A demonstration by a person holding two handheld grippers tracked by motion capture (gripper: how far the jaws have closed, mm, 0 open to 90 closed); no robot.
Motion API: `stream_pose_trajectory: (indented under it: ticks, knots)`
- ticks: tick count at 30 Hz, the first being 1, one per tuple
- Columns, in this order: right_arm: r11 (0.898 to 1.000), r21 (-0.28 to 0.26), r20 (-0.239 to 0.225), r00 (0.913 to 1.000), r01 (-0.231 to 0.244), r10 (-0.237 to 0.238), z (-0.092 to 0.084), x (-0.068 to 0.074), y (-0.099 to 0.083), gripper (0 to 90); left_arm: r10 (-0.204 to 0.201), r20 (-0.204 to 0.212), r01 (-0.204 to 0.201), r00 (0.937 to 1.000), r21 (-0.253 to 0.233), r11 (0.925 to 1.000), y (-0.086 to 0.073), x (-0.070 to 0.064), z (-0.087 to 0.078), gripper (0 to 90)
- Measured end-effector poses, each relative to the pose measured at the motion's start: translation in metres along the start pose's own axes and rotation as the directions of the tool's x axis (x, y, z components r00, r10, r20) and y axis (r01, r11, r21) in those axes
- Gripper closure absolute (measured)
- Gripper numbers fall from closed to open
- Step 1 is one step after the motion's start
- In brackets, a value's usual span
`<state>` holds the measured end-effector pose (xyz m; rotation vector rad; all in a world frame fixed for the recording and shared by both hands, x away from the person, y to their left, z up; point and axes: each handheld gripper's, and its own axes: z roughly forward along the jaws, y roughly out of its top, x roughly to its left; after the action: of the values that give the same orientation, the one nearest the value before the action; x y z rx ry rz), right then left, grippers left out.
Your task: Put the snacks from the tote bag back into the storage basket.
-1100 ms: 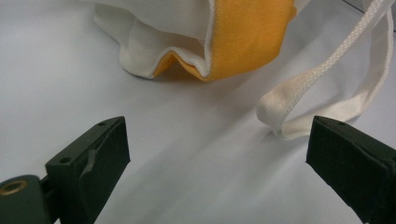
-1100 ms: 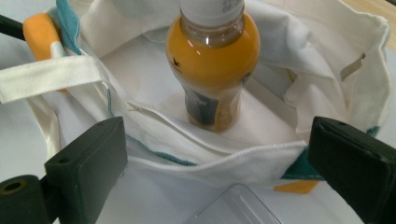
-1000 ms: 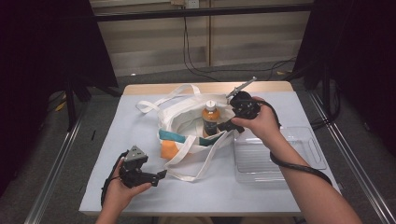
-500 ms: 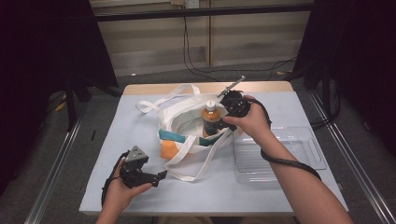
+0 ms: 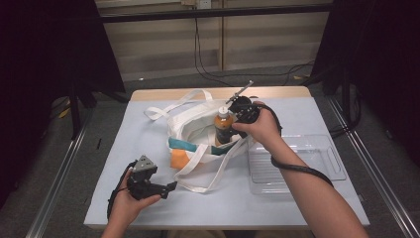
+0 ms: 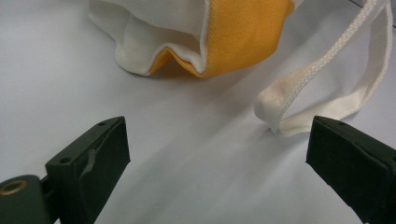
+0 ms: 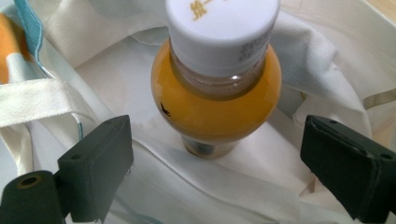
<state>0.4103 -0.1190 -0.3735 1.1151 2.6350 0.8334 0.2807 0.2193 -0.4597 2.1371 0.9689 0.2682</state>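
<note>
Your right gripper hangs over the open mouth of the white tote bag, which lies near the middle of the tabletop, a little toward the far edge. Its jaws have just been closing, yet they are apart, one on either side of the orange drink bottle and clear of it; nothing is pressed between the pads. The bottle stands upright inside the bag, white cap on top, with the bag's cloth folded around its base. In the high view, you see it just beside your right hand. Your left gripper rests low near the near left corner of the tabletop, jaws wide apart and empty, aimed at the bag's orange-printed corner and a loop of its white strap, which lies flat on the tabletop between gripper and bag. A clear plastic tray sits toward the right edge, beside your right forearm.
</note>
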Motion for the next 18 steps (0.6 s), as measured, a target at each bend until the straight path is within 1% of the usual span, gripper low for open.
stream_pose_trajectory:
  ticks: [3, 6, 11, 13, 18]
  knots:
    - [1.000, 0.000, 0.000, 1.0000, -0.004, 0.004, 0.002, -0.001, 0.001, 9.8, 0.006, 0.001, -0.006, 1.0000, 0.005, 1.0000, 0.000, 0.000, 0.000, 5.8]
    - [1.000, 0.020, 0.011, 0.9999, -0.005, 0.005, 0.007, -0.002, 0.002, 10.5, 0.013, -0.002, -0.013, 0.9999, 0.006, 0.9999, 0.000, 0.000, 0.000, 5.8]
    - [1.000, 0.011, 0.012, 0.9999, -0.005, 0.005, 0.010, -0.004, 0.005, 12.0, 0.005, 0.002, -0.005, 1.0000, 0.003, 1.0000, -0.001, 0.000, 0.000, 5.8]
    - [1.000, 0.014, 0.015, 0.9998, -0.012, 0.012, 0.011, -0.004, 0.007, 12.2, 0.002, 0.000, -0.002, 1.0000, 0.002, 1.0000, -0.001, 0.000, 0.000, 5.8]
    - [1.000, 0.009, 0.015, 0.9999, -0.007, 0.007, 0.015, -0.005, 0.009, 12.8, 0.000, 0.000, 0.000, 1.0000, 0.004, 1.0000, -0.002, 0.001, -0.001, 5.8]
